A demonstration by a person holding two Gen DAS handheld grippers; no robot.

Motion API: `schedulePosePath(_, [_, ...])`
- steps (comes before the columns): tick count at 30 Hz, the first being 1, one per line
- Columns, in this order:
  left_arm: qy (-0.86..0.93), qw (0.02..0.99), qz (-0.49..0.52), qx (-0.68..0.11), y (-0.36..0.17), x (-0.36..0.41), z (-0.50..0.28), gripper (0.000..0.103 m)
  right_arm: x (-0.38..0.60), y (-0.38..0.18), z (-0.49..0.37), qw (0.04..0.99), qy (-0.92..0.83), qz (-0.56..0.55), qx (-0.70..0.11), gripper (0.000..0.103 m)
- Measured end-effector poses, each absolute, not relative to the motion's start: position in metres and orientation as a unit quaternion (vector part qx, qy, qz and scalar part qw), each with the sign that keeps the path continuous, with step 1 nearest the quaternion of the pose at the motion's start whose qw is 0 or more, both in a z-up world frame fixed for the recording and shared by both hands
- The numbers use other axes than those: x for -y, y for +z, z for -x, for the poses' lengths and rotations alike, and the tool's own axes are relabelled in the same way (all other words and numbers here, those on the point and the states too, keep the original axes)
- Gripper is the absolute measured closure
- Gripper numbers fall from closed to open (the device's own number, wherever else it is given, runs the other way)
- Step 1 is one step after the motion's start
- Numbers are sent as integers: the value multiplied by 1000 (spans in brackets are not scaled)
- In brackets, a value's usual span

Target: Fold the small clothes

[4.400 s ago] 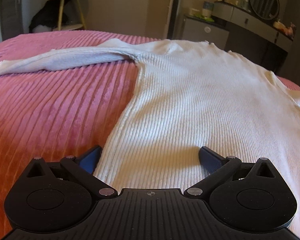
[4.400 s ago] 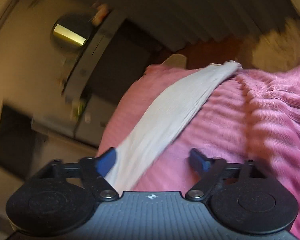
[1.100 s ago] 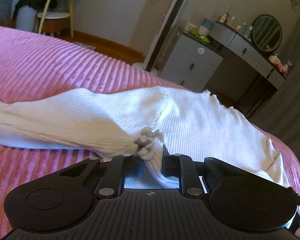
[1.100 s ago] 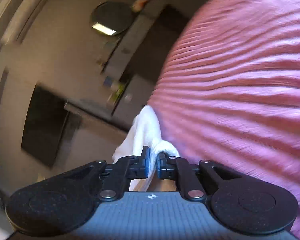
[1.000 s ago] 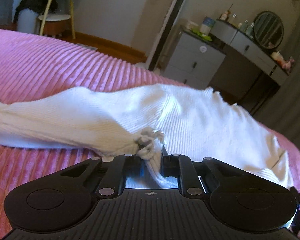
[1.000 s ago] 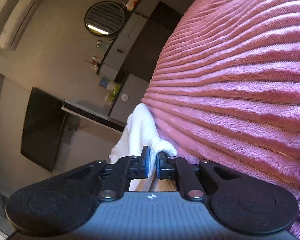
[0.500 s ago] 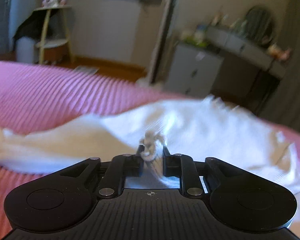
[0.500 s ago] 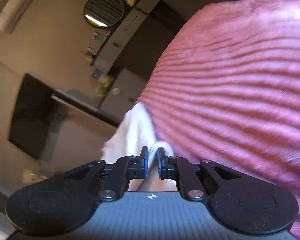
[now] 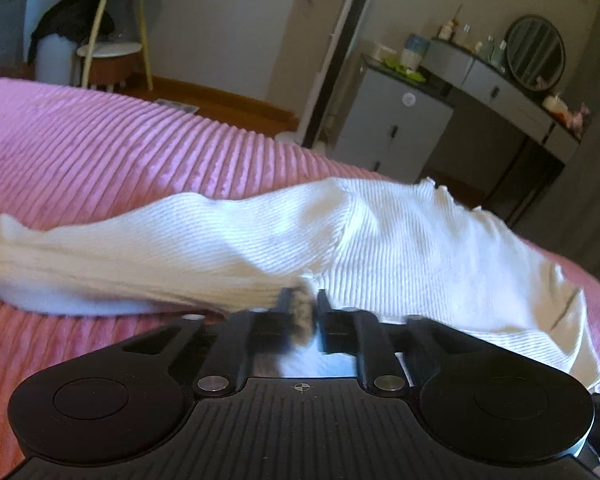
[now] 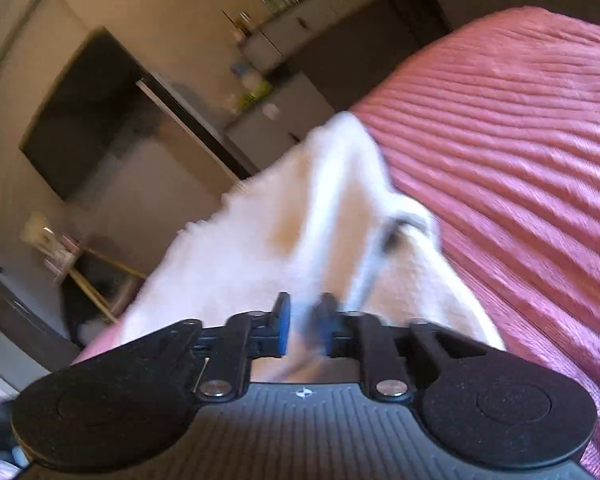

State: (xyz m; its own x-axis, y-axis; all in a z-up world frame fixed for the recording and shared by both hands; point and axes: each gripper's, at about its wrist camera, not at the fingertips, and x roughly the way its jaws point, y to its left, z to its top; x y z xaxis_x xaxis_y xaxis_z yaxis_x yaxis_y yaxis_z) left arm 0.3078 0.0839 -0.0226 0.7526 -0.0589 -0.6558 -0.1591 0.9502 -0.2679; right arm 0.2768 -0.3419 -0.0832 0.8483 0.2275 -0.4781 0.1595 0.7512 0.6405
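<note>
White ribbed top [image 9: 400,248] is laid on the pink bed cover [image 9: 100,152]. A bunched bit of its cloth is pinched tight by the left gripper [image 9: 302,312]. Another edge is pinched by the right gripper [image 10: 304,324], likely so both sides can be folded together.

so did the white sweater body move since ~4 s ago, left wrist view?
Yes. The white sweater lay flat then; now the left gripper pinches its hem, bunched and lifted above the pink bedspread.
</note>
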Motion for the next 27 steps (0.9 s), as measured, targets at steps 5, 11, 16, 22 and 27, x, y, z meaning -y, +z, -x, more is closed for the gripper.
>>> schedulePosePath(5, [3,947,113,-299,0,-71,-305,93,338,-67,-268,914,12,-329,-237,96])
schedulePosePath(11, [61,939,57,-334,-20,-72,-323,85,326,-73,-274,919,12,-288,-269,97])
schedulePosePath(16, [86,931,110,-338,-15,-108,-297,5,320,-72,-273,924,13,-272,-267,97])
schedulePosePath(22, [134,921,196,-308,-3,-180,-239,7,319,-75,-273,923,12,-281,-263,97])
schedulePosePath(27, [215,872,311,-311,-24,-255,-228,21,318,-75,-271,924,9,-281,-260,96])
